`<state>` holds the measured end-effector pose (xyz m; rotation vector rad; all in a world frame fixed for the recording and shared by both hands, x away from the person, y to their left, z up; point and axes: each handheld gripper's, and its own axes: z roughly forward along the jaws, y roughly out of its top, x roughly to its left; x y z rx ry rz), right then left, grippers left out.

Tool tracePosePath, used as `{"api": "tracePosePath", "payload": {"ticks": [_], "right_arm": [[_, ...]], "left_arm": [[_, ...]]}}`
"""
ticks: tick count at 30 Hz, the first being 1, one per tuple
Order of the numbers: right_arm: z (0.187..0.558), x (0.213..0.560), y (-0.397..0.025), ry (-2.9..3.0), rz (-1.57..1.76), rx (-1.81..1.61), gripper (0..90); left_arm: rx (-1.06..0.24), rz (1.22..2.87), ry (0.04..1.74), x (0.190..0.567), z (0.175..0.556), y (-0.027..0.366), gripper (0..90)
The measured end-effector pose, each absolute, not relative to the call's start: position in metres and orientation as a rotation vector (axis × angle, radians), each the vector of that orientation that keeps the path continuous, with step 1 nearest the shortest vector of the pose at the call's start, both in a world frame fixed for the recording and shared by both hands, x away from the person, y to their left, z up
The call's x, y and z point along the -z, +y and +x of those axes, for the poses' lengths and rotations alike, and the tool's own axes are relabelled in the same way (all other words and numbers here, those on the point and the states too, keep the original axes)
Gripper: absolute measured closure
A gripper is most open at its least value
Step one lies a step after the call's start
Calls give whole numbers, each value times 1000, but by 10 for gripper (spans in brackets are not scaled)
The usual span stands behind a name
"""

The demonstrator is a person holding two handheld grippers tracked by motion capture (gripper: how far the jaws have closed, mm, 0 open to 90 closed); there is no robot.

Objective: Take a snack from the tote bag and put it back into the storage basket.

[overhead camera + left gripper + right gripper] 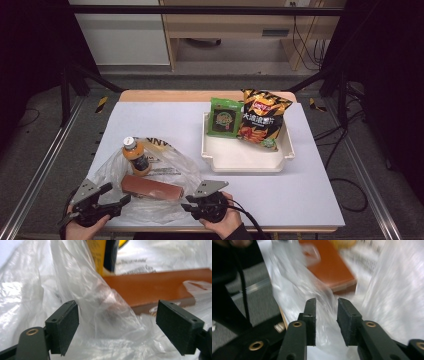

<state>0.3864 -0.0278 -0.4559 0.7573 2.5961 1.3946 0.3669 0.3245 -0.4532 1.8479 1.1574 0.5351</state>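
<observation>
The brown box (151,188) lies lengthwise between both grippers inside the bag (165,210), whose film sits between the left gripper (117,322)'s wide-open fingers and the right gripper (326,320)'s narrowly parted ones.

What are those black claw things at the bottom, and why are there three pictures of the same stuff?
A person holds a pinching tool in each hand: the left gripper and the right gripper. One camera looks down from above; one rides on each tool. On the table lie a clear plastic bag with a juice bottle and a brown box, plus a tray holding two snack bags. The left jaws stand wide open around bag plastic; the right jaws are narrowly apart around a fold of it.
</observation>
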Motion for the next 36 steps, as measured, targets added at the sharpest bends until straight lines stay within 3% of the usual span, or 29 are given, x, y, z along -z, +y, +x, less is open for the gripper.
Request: {"api": "tracePosePath", "payload": {"ticks": [5, 9, 16, 26, 36], "right_arm": [[387, 423, -24, 2491, 685, -1507, 622], [396, 410, -6, 2436, 671, -1541, 625], [415, 438, 19, 2497, 707, -1384, 505], [408, 453, 20, 2551, 681, -1334, 323], [412, 458, 14, 2557, 644, -1282, 398]], "left_arm": [[-539, 1860, 1189, 456, 371, 325, 196], [-529, 1904, 1201, 465, 373, 323, 195], [-521, 1924, 1204, 470, 375, 324, 194], [-523, 1950, 1222, 473, 377, 326, 196], [-522, 1950, 1242, 475, 378, 328, 196]]}}
